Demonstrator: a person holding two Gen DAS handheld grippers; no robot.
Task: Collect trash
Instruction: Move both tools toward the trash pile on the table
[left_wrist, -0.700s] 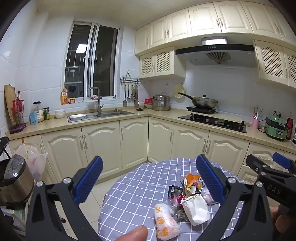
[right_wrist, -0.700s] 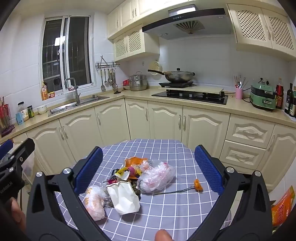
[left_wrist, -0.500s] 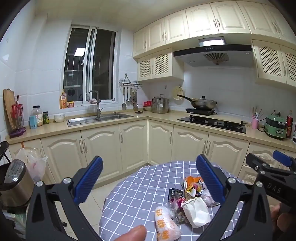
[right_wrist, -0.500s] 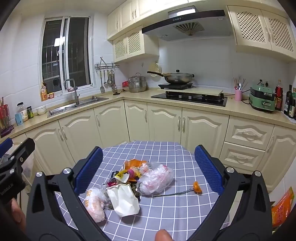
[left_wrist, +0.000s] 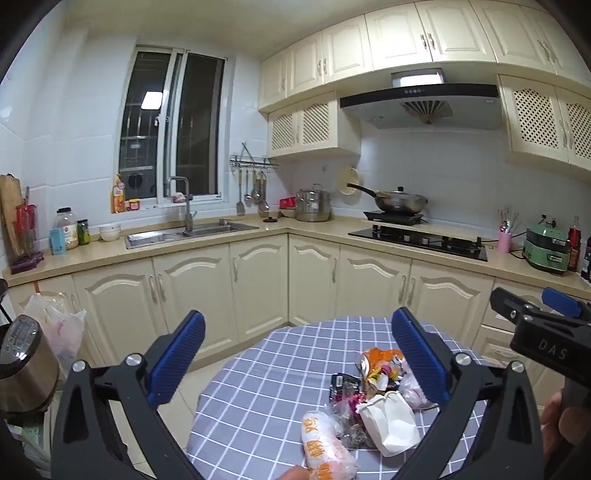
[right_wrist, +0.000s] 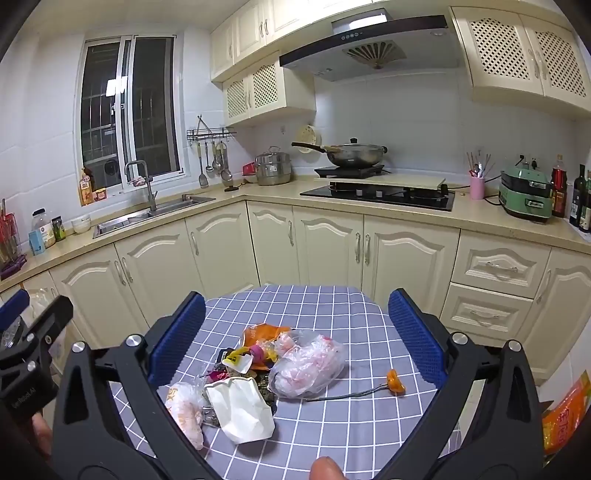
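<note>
The trash pile (right_wrist: 258, 373) lies near the middle of the round table (right_wrist: 332, 306), on its grey-blue checked cloth. The right wrist view shows it whole: a clear plastic bag (right_wrist: 308, 365) with pinkish contents at the right of the heap, a crumpled white paper bag (right_wrist: 242, 408) at the near side, an orange-printed wrapper (right_wrist: 184, 410) at the near left, and a torn orange packet (right_wrist: 264, 332) at the far side, with small coloured scraps between them. Only this view shows a thin dark stem with an orange piece (right_wrist: 394, 382) lying apart to the right of the pile.

In the left wrist view the same trash pile (left_wrist: 373, 398) sits right of centre, partly hidden behind a blue pad.

The right gripper (right_wrist: 291, 334) hangs above the table with its fingers spread wide and empty, the pile between them in the frame. The left gripper (left_wrist: 295, 358) is likewise released, holding nothing.

Beyond are cream cabinets (right_wrist: 332, 243), a sink (left_wrist: 188, 232) under a dark window, a hob (right_wrist: 380, 194) with a wok (right_wrist: 351, 153), and a green cooker (right_wrist: 526, 197).
</note>
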